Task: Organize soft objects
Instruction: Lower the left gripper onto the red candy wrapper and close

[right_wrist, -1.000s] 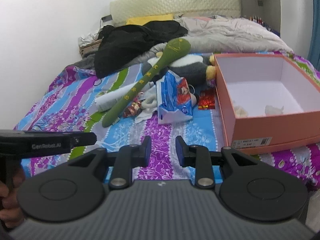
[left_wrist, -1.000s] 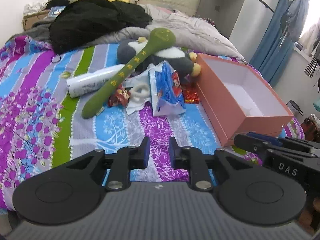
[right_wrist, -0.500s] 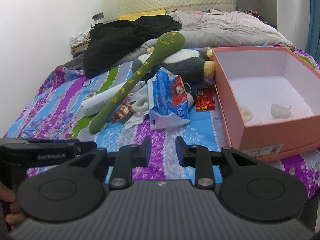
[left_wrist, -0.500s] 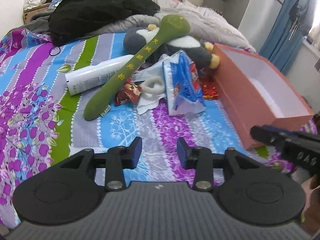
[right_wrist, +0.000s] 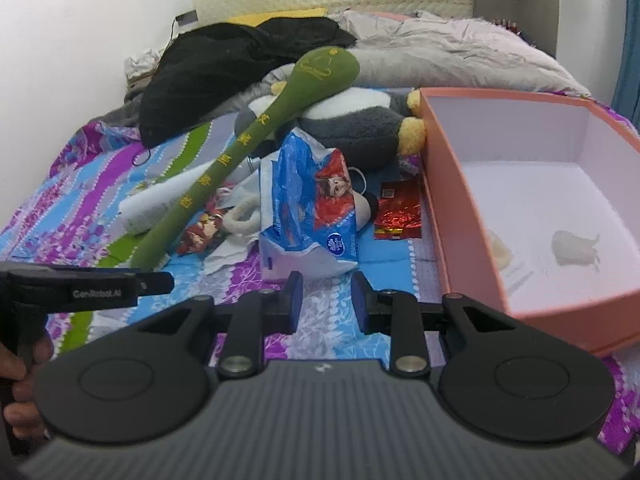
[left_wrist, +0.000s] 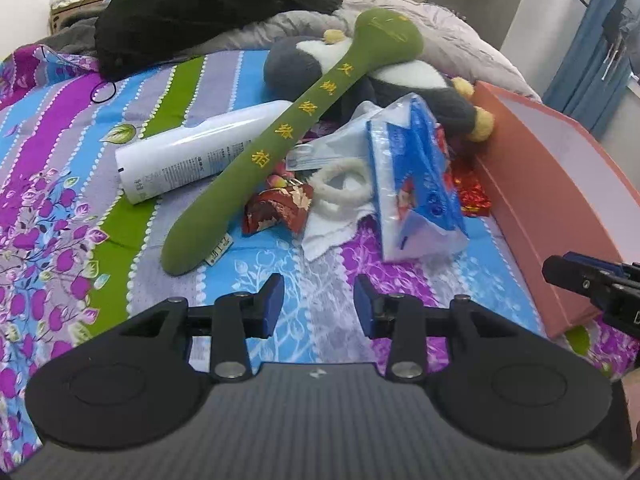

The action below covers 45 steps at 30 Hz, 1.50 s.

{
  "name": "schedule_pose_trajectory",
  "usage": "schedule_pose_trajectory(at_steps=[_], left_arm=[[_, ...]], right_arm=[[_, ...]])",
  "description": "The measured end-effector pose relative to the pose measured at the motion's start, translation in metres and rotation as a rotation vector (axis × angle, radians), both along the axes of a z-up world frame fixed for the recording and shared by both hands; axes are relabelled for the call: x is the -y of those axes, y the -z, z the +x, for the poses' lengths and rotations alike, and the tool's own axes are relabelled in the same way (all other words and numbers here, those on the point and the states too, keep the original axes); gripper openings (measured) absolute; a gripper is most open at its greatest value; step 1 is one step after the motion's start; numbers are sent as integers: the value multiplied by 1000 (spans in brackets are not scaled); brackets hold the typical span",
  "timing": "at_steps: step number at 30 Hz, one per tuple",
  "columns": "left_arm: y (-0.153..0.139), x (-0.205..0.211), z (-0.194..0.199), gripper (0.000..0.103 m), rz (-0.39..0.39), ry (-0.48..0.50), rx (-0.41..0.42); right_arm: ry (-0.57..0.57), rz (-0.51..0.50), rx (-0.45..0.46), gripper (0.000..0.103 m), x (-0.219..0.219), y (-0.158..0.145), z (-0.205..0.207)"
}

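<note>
A long green plush stick (left_wrist: 280, 140) (right_wrist: 240, 152) leans over a grey and white plush penguin (left_wrist: 400, 76) (right_wrist: 360, 124). A blue tissue pack (left_wrist: 416, 184) (right_wrist: 308, 200), a white fluffy ring (left_wrist: 344, 184) and a white cloth (left_wrist: 332, 224) lie beside it on the bed. My left gripper (left_wrist: 319, 300) is open and empty, just short of the pile. My right gripper (right_wrist: 322, 299) is open and empty, right before the tissue pack. An open pink box (left_wrist: 560, 184) (right_wrist: 460, 200) stands at the right.
A white tube (left_wrist: 192, 160), red wrappers (left_wrist: 280, 204) (right_wrist: 400, 212) and a black garment (left_wrist: 208, 4) lie on the striped bedsheet (left_wrist: 60, 160). Two small white bits (right_wrist: 576, 246) lie in the box. A grey quilt (right_wrist: 460, 56) is at the back.
Both grippers have moved forward toward the pile. The left gripper's fingers have spread from nearly closed to open. The right gripper's opening is little changed.
</note>
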State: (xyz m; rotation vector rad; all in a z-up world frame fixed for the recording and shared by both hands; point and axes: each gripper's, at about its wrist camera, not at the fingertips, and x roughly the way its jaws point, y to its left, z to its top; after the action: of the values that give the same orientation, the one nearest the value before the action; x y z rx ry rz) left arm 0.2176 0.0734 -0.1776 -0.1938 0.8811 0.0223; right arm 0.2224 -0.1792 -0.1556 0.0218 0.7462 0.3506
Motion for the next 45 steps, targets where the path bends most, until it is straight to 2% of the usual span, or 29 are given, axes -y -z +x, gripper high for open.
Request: schedule_pose_trajectory(at_steps=[1,4,13,19,24,27,30,31,36,38,40,45], left_arm=[[4,-1,5,44,4,-5,-1],[14,-4,18,44,9,-20,-10],[33,-7,59,44,72,-49,10],[45,-3,79,44,163,-30,-17],[51,-1,86,44,169,-42,-16],[52,-2,89,44,133,-78,-11],[55,-3,93,41,90,-138,-22],[56,-3,94,35,81,-150,-22],[55,-5,91,24,47,-178,-15],[54,-6,88,15,26,-158,-18],[52,-6,84,13,6,-147,-22],[44,-13,67,12,-37,-148,-21]], right_arm=[[-4,1,-7,30,-2,4,6],[-12,12,-21,53,-7,15,24],[-60,70,-37,52,-26,29,65],[-83,63,-51,52,-40,40,80],[-97,13,-60,52,-52,51,88],[-100,-31,-64,51,-58,59,91],[-101,-57,-69,49,-59,64,93],[-102,-62,-66,47,-59,65,93],[-111,-82,-50,29,-57,62,88],[-111,-78,-49,21,-54,60,86],[-111,-74,-43,16,-51,57,83],[-115,-80,-27,15,-45,45,66]])
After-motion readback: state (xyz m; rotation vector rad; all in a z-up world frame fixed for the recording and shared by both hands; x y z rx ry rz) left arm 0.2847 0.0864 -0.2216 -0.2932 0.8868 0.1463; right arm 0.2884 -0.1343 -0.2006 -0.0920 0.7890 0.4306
